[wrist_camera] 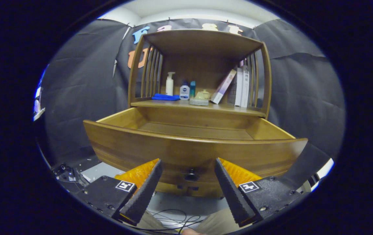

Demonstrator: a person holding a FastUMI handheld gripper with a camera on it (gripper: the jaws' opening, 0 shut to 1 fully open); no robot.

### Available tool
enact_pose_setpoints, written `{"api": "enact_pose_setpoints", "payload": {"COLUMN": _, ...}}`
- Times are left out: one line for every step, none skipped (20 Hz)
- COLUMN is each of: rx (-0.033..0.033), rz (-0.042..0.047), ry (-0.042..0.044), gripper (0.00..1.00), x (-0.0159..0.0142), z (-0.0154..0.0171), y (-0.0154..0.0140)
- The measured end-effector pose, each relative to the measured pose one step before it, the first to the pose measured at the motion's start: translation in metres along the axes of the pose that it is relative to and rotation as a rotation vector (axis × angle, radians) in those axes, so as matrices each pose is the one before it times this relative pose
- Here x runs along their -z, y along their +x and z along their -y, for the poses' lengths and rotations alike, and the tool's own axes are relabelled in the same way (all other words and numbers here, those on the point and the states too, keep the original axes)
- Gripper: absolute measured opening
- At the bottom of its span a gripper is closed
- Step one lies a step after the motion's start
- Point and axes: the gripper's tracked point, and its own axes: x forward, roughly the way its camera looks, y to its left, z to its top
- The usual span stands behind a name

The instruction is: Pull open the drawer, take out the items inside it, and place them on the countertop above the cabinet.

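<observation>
The wooden cabinet's drawer stands pulled out toward me, and the part of its floor that I can see is bare. Its dark round knob sits on the drawer front, between my two fingers. My gripper is open, with nothing held, its fingertips close to the drawer front on either side of the knob. On the countertop above the drawer lie a blue cloth, a white pump bottle, a small white-and-blue bottle, a teal bottle and a pale teapot on a pad.
Several books lean at the right of the countertop, under an upper shelf with slatted sides. Cables lie on the floor below the drawer. A person's knees are just beneath my fingers.
</observation>
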Motion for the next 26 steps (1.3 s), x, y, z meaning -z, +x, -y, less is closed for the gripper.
{"api": "enact_pose_setpoints", "payload": {"rx": 0.01224, "rz": -0.00406, "ry": 0.00914, "gripper": 1.0, "x": 0.00099, "z": 0.00276, "y": 0.00369}}
{"api": "enact_pose_setpoints", "payload": {"rx": 0.01965, "rz": -0.01103, "ry": 0.00931, "gripper": 1.0, "x": 0.0018, "z": 0.0028, "y": 0.00127}}
{"api": "enact_pose_setpoints", "payload": {"rx": 0.01219, "rz": -0.00493, "ry": 0.00961, "gripper": 1.0, "x": 0.00201, "z": 0.00218, "y": 0.0015}}
{"api": "enact_pose_setpoints", "payload": {"rx": 0.01052, "rz": 0.00373, "ry": -0.0002, "gripper": 1.0, "x": -0.00054, "z": -0.00138, "y": 0.00042}}
{"api": "enact_pose_setpoints", "payload": {"rx": 0.01252, "rz": 0.0022, "ry": -0.00359, "gripper": 1.0, "x": -0.00063, "z": -0.0003, "y": 0.00138}}
{"api": "enact_pose_setpoints", "payload": {"rx": 0.01422, "rz": 0.00446, "ry": -0.00362, "gripper": 1.0, "x": 0.00078, "z": 0.0007, "y": 0.00105}}
{"api": "enact_pose_setpoints", "payload": {"rx": 0.00397, "rz": 0.00471, "ry": 0.00087, "gripper": 1.0, "x": -0.00135, "z": -0.00063, "y": -0.00123}}
{"api": "enact_pose_setpoints", "payload": {"rx": 0.00074, "rz": 0.00672, "ry": -0.00321, "gripper": 1.0, "x": -0.00074, "z": -0.0016, "y": 0.00045}}
{"api": "enact_pose_setpoints", "payload": {"rx": -0.00106, "rz": 0.00437, "ry": -0.00301, "gripper": 1.0, "x": -0.00027, "z": 0.00064, "y": 0.00102}}
{"api": "enact_pose_setpoints", "payload": {"rx": -0.00365, "rz": 0.00194, "ry": 0.00082, "gripper": 1.0, "x": -0.00044, "z": 0.00037, "y": 0.00077}}
{"api": "enact_pose_setpoints", "payload": {"rx": -0.00513, "rz": 0.00156, "ry": 0.00064, "gripper": 0.99, "x": -0.00206, "z": 0.00022, "y": 0.00131}}
{"api": "enact_pose_setpoints", "payload": {"rx": -0.00466, "rz": -0.00035, "ry": -0.00202, "gripper": 1.0, "x": -0.00043, "z": 0.0016, "y": 0.00221}}
{"api": "enact_pose_setpoints", "payload": {"rx": -0.00507, "rz": 0.0011, "ry": 0.00234, "gripper": 0.99, "x": -0.0018, "z": -0.00032, "y": 0.00362}}
{"api": "enact_pose_setpoints", "payload": {"rx": -0.00265, "rz": 0.00092, "ry": 0.00046, "gripper": 0.98, "x": -0.00069, "z": 0.00112, "y": 0.0017}}
{"api": "enact_pose_setpoints", "payload": {"rx": -0.00231, "rz": 0.00814, "ry": 0.00498, "gripper": 0.98, "x": -0.00199, "z": -0.00075, "y": 0.00015}}
{"api": "enact_pose_setpoints", "payload": {"rx": 0.00062, "rz": 0.00229, "ry": -0.00747, "gripper": 0.98, "x": 0.00043, "z": -0.00082, "y": 0.00077}}
{"api": "enact_pose_setpoints", "payload": {"rx": 0.00395, "rz": 0.00243, "ry": -0.0108, "gripper": 0.98, "x": -0.00003, "z": 0.0009, "y": 0.00039}}
{"api": "enact_pose_setpoints", "payload": {"rx": 0.00048, "rz": 0.0056, "ry": -0.00748, "gripper": 0.97, "x": -0.0017, "z": -0.00003, "y": 0.00265}}
{"api": "enact_pose_setpoints", "payload": {"rx": -0.00095, "rz": 0.00001, "ry": -0.00017, "gripper": 0.97, "x": -0.001, "z": -0.00043, "y": 0.00186}}
{"api": "enact_pose_setpoints", "payload": {"rx": -0.00125, "rz": 0.00066, "ry": 0.00358, "gripper": 0.97, "x": -0.00077, "z": -0.00063, "y": 0.0012}}
{"api": "enact_pose_setpoints", "payload": {"rx": -0.00007, "rz": -0.00566, "ry": -0.00006, "gripper": 0.97, "x": -0.00054, "z": -0.00079, "y": 0.00293}}
{"api": "enact_pose_setpoints", "payload": {"rx": 0.00134, "rz": -0.00315, "ry": 0.00049, "gripper": 0.97, "x": -0.00155, "z": 0.00093, "y": 0.00295}}
{"api": "enact_pose_setpoints", "payload": {"rx": 0.00004, "rz": 0.0, "ry": -0.00191, "gripper": 0.97, "x": -0.00171, "z": -0.00059, "y": 0.0039}}
{"api": "enact_pose_setpoints", "payload": {"rx": 0.00043, "rz": -0.00061, "ry": -0.00109, "gripper": 0.97, "x": -0.00286, "z": -0.00041, "y": 0.00554}}
{"api": "enact_pose_setpoints", "payload": {"rx": 0.00002, "rz": 0.00034, "ry": 0.00018, "gripper": 0.97, "x": -0.00245, "z": -0.00024, "y": 0.00466}}
{"api": "enact_pose_setpoints", "payload": {"rx": 0.0001, "rz": -0.00866, "ry": 0.00004, "gripper": 0.97, "x": -0.00122, "z": -0.00001, "y": 0.00504}}
